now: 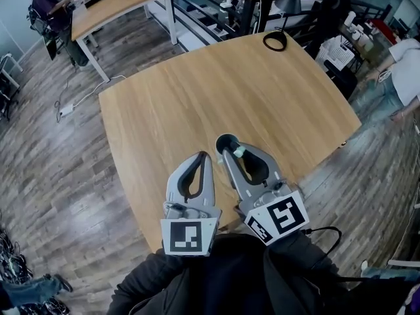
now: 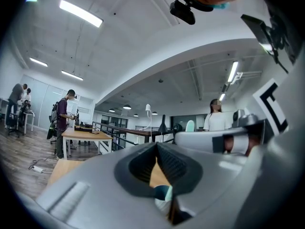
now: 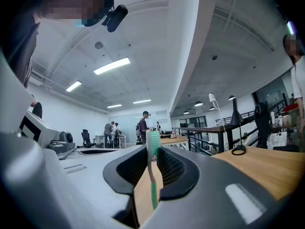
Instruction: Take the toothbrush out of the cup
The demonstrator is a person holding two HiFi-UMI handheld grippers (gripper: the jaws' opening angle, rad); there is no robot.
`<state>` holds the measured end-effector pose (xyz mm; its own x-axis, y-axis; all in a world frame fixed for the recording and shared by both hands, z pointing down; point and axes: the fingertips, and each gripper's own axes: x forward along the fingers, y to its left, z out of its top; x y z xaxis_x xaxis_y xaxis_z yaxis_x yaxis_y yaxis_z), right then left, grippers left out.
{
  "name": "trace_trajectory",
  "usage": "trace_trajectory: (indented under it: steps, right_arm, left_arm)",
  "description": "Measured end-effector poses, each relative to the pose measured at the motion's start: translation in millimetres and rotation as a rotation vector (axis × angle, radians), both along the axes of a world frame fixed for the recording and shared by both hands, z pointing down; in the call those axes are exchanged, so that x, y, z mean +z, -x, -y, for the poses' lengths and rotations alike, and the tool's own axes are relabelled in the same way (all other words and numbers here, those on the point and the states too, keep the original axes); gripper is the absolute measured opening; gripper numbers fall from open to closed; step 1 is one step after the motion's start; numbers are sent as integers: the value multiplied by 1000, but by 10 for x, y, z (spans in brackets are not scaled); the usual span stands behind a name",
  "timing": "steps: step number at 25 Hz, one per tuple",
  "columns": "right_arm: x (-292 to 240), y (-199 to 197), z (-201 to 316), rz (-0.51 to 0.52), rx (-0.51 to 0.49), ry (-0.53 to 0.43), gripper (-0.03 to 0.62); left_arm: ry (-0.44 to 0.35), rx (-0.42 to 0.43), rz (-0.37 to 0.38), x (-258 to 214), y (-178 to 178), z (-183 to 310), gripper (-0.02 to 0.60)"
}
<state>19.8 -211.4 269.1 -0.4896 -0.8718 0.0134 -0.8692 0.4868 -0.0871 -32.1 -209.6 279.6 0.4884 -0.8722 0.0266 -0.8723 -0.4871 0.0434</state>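
Observation:
My right gripper (image 1: 235,147) (image 3: 152,149) is shut on a green and white toothbrush (image 3: 152,175) (image 1: 239,151), which stands upright between the jaws with its head on top. A dark-mouthed cup (image 1: 223,138) with a pale rim shows just off that gripper's tip, over the wooden table (image 1: 197,90). My left gripper (image 1: 204,155) (image 2: 156,147) is beside the right one, its tips together. Low in the gap behind its tips sits a small teal and white shape (image 2: 162,193); I cannot tell what it is. Both grippers point level near the table's front edge.
A black ring-shaped object (image 1: 275,41) lies at the table's far edge. A person (image 1: 401,71) stands beyond the right corner. A second wooden table (image 1: 111,2) with a seated person stands at the back left. Wood floor surrounds the table.

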Motion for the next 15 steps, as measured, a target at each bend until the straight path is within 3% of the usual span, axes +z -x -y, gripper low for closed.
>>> trace_trajectory:
  steps: [15]
  right_arm:
    - [-10, -20, 5, 2, 13, -14, 43]
  left_arm:
    - [-2, 10, 0, 3, -4, 7, 9]
